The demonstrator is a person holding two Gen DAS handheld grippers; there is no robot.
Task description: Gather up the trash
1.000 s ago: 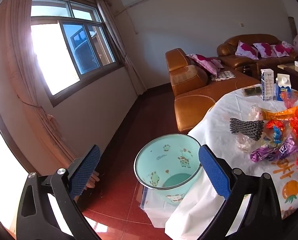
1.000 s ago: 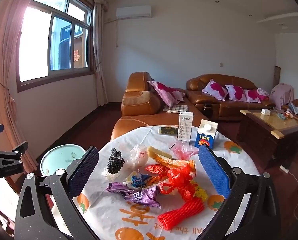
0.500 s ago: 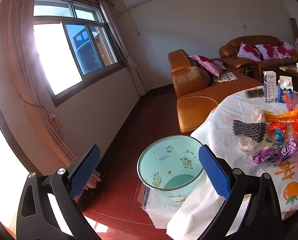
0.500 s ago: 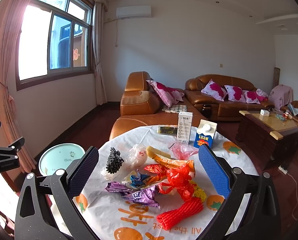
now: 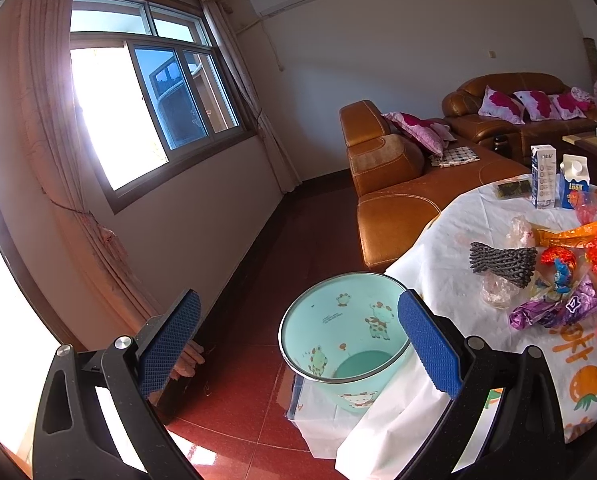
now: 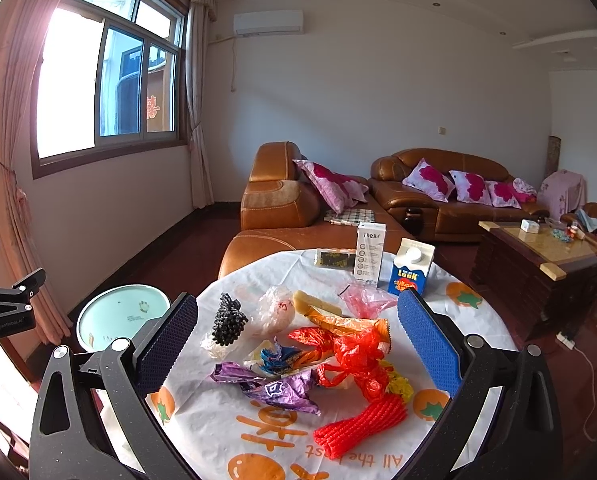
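Note:
Trash lies in a heap on the round table [image 6: 218, 416]: a purple wrapper [image 6: 282, 390], red plastic [image 6: 358, 356], a red foam net [image 6: 358, 426], a black foam net [image 6: 227, 322], an orange wrapper [image 6: 350, 322] and clear bags [image 6: 276, 310]. A light green bin [image 5: 338, 340] stands on the floor left of the table and looks empty; it also shows in the right wrist view [image 6: 118, 314]. My left gripper [image 5: 298, 344] is open above the bin. My right gripper [image 6: 298, 344] is open above the heap, holding nothing.
Two cartons [image 6: 408, 268] and a dark packet [image 6: 334, 258] stand at the table's far side. Brown leather sofas [image 6: 282, 216] lie beyond, a wooden coffee table [image 6: 538, 252] at right. A wall with window and curtain [image 5: 78, 220] is left of the bin.
The left gripper view has shifted slightly, the bin sitting a little more to the right and lower. The right gripper has barely moved. Both stay open.

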